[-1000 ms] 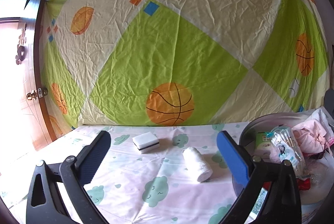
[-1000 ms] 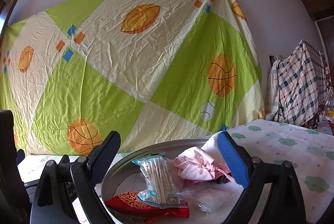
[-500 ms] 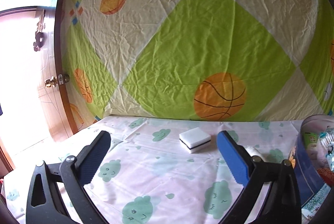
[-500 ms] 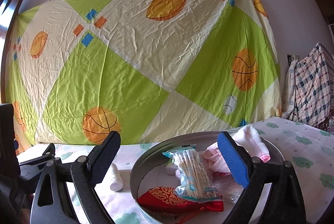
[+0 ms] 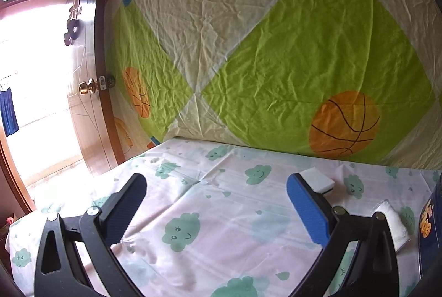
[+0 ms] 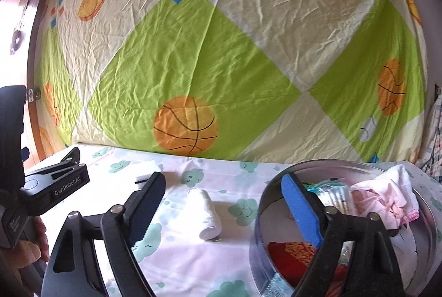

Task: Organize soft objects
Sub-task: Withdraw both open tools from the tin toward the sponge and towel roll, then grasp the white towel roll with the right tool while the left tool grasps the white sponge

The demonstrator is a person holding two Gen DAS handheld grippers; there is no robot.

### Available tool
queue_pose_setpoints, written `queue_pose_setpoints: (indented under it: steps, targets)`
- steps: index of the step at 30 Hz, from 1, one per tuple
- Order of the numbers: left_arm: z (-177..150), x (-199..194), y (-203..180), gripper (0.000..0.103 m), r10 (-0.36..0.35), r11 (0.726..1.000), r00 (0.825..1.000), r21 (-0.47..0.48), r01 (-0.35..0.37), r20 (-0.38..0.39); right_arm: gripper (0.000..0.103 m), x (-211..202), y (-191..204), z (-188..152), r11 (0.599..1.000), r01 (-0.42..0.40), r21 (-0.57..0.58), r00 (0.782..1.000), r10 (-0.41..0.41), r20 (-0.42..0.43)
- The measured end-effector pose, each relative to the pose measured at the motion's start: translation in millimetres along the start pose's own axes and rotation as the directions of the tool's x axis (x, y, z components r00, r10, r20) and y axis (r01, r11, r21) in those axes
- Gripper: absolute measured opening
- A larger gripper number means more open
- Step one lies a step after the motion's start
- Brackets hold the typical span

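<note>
We see low over the table (image 5: 221, 255) from both wrist cameras, facing the hung bedsheet (image 5: 276, 48). Our left view leans toward the door (image 5: 91, 92), our right toward the round tin (image 6: 265, 203); both share the white roll (image 6: 204, 214).

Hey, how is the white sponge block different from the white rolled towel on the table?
The sponge block is a flat rectangular slab with a dark layer along its underside; the rolled towel is an all-white cylinder lying on its side. The sponge block sits nearer the hanging sheet, while the rolled towel lies nearer the camera, beside the round tin. Both are white and rest on the cloud-print tablecloth, outside the tin and untouched.
</note>
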State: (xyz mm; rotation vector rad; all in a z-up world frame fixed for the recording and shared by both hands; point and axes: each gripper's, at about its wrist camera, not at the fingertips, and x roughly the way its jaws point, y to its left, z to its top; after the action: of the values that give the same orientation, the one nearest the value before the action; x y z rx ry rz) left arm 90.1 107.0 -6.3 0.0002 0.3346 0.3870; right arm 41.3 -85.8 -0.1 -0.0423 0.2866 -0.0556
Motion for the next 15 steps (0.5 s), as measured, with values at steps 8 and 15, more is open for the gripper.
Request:
queue_pose_setpoints:
  steps: [8, 15]
  targets:
    - [1.0, 11.1, 12.8, 0.103, 0.072, 0.997, 0.997, -0.006, -0.072, -0.031, 0.059, 62.1, 34.8, 2.6, 0.989, -0.081, -0.121, 0.981, 0.057, -0.185]
    - [1.5, 17.0, 19.8, 0.103, 0.087, 0.996, 0.994, -0.029, -0.09, -0.07, 0.058, 104.5, 45.3, -4.2, 0.984, -0.047, -0.172, 0.937, -0.016, -0.348]
